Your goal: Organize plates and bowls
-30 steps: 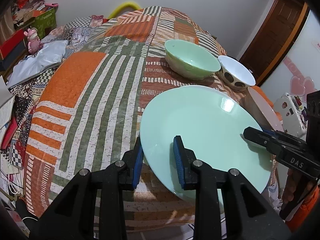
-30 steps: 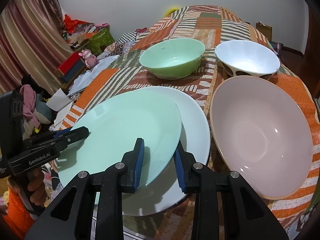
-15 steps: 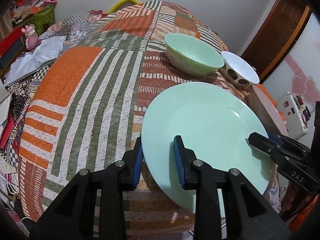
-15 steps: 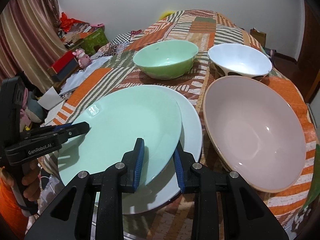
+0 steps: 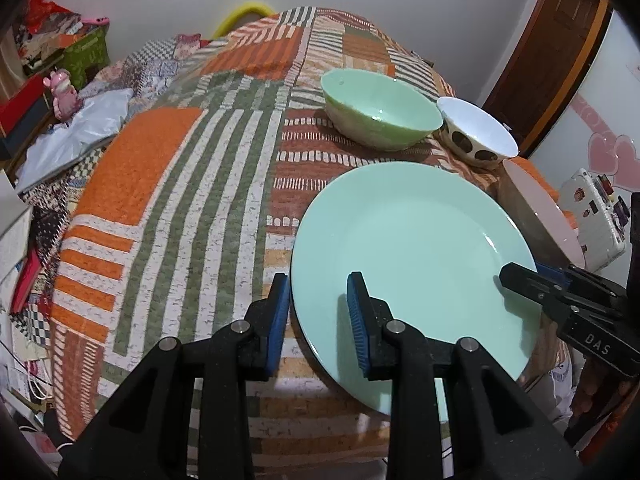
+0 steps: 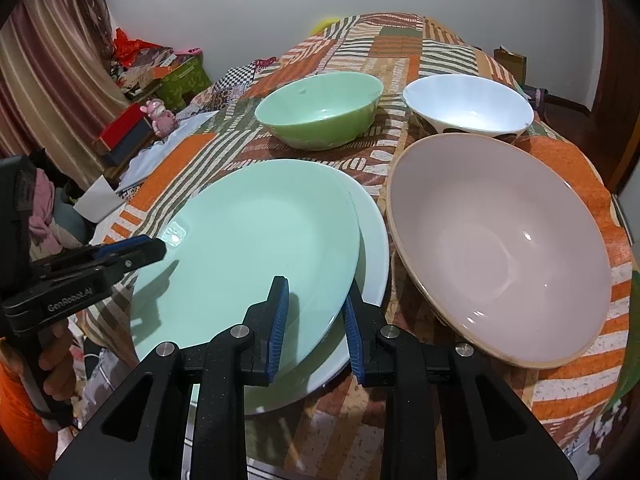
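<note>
While both tools clamp its rim, left tool (image 5: pixel 318 312) on the left edge and right tool (image 6: pixel 316 320) on the right, the green plate (image 6: pixel 248 248) sits tilted over a white plate (image 6: pixel 374 248) on the quilted bed (image 5: pixel 180 184). Beside it rests a pink bowl (image 6: pixel 500 240); beyond, a green bowl (image 6: pixel 320 110) and a white bowl (image 6: pixel 468 106). All are empty.

A plate (image 6: pixel 256 232) is held over a second plate (image 6: pixel 374 240) at the bed's (image 5: pixel 168 184) near edge. A wide bowl (image 6: pixel 500 248) lies to their right; two bowls (image 6: pixel 320 108) (image 6: pixel 468 106) are set behind, side by side.
</note>
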The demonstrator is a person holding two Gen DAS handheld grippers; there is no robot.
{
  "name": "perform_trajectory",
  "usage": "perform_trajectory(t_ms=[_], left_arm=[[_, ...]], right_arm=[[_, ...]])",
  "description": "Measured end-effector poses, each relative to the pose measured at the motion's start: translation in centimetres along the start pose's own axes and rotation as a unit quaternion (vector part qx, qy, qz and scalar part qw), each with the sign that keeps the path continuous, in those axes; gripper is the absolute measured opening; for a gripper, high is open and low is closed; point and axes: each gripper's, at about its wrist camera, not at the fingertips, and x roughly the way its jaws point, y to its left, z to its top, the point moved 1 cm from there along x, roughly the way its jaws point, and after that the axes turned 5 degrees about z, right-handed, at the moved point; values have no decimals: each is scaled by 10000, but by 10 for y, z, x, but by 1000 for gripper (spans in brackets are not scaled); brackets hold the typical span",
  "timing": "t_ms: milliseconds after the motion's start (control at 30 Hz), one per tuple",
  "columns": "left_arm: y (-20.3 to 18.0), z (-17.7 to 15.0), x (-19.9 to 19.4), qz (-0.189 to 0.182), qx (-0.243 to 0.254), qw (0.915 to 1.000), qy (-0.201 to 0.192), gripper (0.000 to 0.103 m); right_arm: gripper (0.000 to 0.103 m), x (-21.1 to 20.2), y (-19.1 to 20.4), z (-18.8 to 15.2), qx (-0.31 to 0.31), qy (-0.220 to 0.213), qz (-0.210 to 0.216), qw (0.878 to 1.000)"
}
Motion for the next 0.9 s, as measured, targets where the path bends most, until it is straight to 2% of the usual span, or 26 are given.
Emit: perform_trajectory(t_ms=[233, 367, 533, 667, 900], left_arm=[[-5, -3, -23, 65, 75, 9997, -209, 29], [-12, -3, -37, 44, 122, 9994, -326, 30], [-24, 2, -55, 23, 182, 9984, -543, 38], [-35, 9, -67, -2, 250, 9974, -671, 42], [-59, 22, -80, -40, 352, 9952, -912, 61]], right_arm=[[26, -14, -1, 2, -10, -95, -67, 9999], [29, -29, 4, 6, -141, -181, 39, 9997], [31, -51, 14, 12, -380, -455, 86, 9982], [44, -69, 9, 19, -414, -773, 21, 9961], [47, -88, -16, 30, -363, -1040, -167, 9938]])
